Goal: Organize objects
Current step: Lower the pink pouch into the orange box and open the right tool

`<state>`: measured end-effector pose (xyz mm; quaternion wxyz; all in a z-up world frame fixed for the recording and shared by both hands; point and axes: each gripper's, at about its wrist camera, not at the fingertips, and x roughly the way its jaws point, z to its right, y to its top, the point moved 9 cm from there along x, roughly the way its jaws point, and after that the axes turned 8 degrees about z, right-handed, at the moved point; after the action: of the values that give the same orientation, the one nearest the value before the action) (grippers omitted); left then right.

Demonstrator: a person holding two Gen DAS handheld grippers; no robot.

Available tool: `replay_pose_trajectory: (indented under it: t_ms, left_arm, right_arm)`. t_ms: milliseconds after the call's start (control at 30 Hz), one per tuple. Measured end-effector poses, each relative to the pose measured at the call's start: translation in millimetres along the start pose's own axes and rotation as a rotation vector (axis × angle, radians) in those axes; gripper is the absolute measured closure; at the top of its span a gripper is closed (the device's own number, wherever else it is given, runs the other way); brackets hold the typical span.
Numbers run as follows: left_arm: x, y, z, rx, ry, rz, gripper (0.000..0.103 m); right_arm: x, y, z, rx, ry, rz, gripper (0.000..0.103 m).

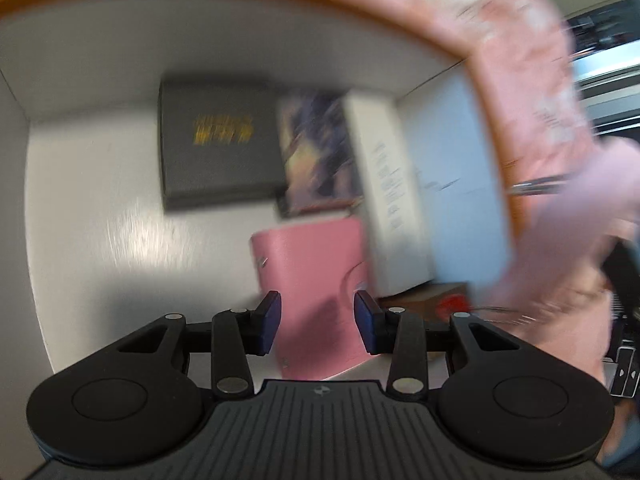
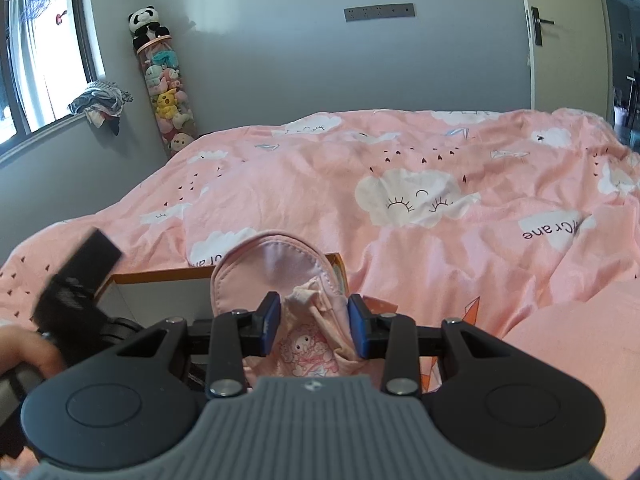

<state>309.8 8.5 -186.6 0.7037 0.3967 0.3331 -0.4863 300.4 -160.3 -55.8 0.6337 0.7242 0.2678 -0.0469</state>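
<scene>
Holding books [image 1: 224,148], white box [image 1: 80,200]

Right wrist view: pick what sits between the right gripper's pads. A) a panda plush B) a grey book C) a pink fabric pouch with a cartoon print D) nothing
C: the pink fabric pouch sits bunched between the right gripper pads over the orange-edged box; the panda plush is far off by the wall.
</scene>
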Motion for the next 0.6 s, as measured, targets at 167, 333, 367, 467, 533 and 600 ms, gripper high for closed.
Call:
replay_pose_trajectory:
  t_ms: [167, 333, 367, 467, 533, 600]
  left_arm:
    - [-70, 1, 2, 0.109, 0.005, 0.368, 0.058]
    - [-108, -16, -9, 0.106, 0.023, 0.515, 0.058]
    - [-114, -15, -10, 0.112, 0.02, 0.527, 0.058]
    - [-115, -19, -15, 0.143, 0.028, 0.538, 0.058]
    - [-116, -25, -16, 0.148, 0.027, 0.536, 0.058]
    - [-119, -27, -20, 0.13, 0.018, 0.533, 0.058]
  right_arm:
    - [10, -2, -11, 0.111, 0.069, -0.07, 0.064]
    - [37, -33, -24, 0.272, 0.097, -0.259, 0.064]
    - [42, -40, -26, 0.288, 0.087, -0.294, 0.064]
    - [53, -57, -29, 0.329, 0.061, -0.361, 0.064]
    - [58, -58, -32, 0.314, 0.042, -0.366, 0.064]
    - [61, -57, -34, 0.314, 0.02, -0.388, 0.064]
